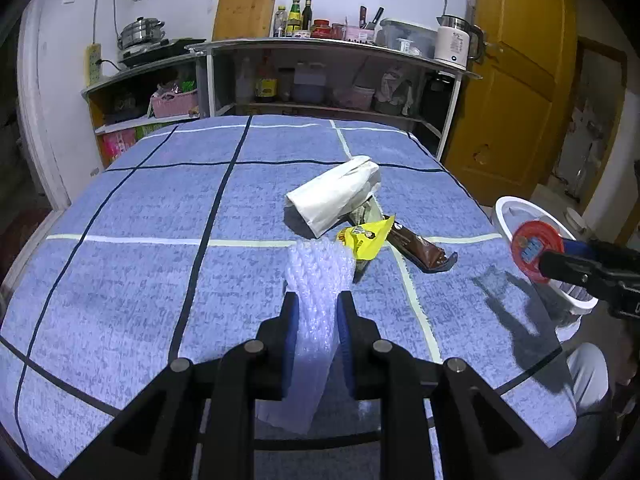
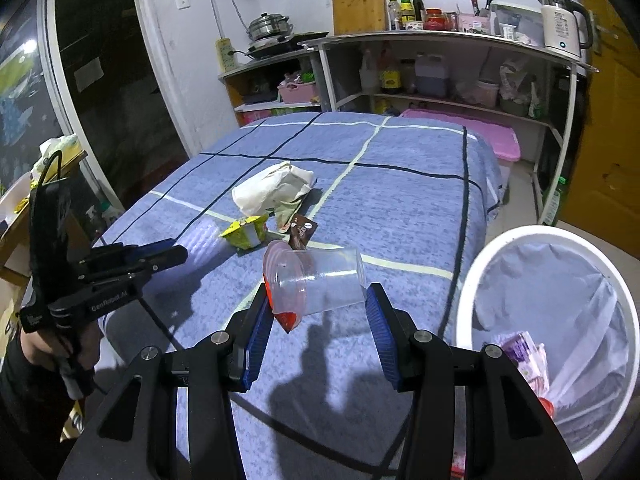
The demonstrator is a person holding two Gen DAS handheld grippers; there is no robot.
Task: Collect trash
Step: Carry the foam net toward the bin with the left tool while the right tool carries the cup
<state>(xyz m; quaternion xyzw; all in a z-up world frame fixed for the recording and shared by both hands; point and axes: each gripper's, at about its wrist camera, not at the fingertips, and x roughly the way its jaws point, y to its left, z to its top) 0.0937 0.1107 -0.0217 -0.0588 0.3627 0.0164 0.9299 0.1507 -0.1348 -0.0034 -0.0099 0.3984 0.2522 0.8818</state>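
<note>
Left tool (image 1: 318,310) clamped on bubble wrap (image 1: 318,276); right tool (image 2: 316,308) gripping cup (image 2: 320,276).

At twelve o'clock, shelves (image 1: 332,46) bearing bottles (image 1: 295,18), a kettle (image 1: 454,42), a cutting board (image 1: 245,8); at ten, a steel pot (image 1: 141,32).

I am reading "CenRobot.AI" in pale letters on the black body of the left tongs (image 2: 166,256). The print on the yellow wrapper (image 2: 246,232) is staying too small to read.
</note>
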